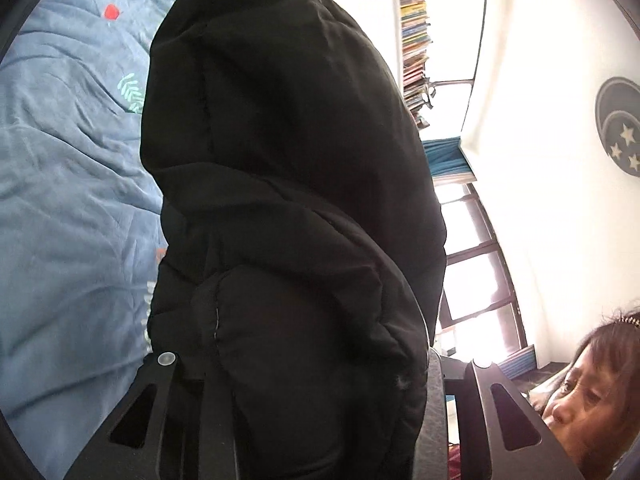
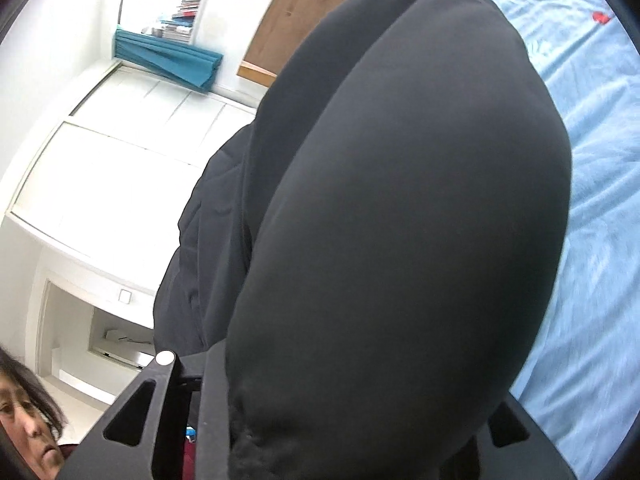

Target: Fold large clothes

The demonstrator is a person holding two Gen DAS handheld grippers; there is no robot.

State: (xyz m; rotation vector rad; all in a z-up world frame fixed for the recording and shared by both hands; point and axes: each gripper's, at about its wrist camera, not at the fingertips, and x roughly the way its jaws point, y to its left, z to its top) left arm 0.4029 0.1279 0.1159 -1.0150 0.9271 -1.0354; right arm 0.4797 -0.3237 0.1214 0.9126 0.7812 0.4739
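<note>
A black padded jacket (image 1: 280, 140) fills the middle of the left wrist view, bunched and hanging in the air over the blue quilt (image 1: 68, 160). My left gripper (image 1: 320, 368) is shut on a thick fold of it, with fabric bulging out between the fingers. In the right wrist view the same jacket (image 2: 400, 220) shows as a smooth puffy fold. My right gripper (image 2: 336, 392) is shut on it, and the right finger is mostly hidden by the fabric. The jacket is lifted off the bed (image 2: 600, 160).
The bed's blue quilt lies below and beside the jacket. A person's head (image 1: 592, 400) is close behind the grippers. A stacked bookshelf (image 1: 414, 32), a window (image 1: 472, 272), a white wardrobe (image 2: 120, 168), a teal curtain (image 2: 168, 60) and a wooden headboard (image 2: 304, 12) ring the room.
</note>
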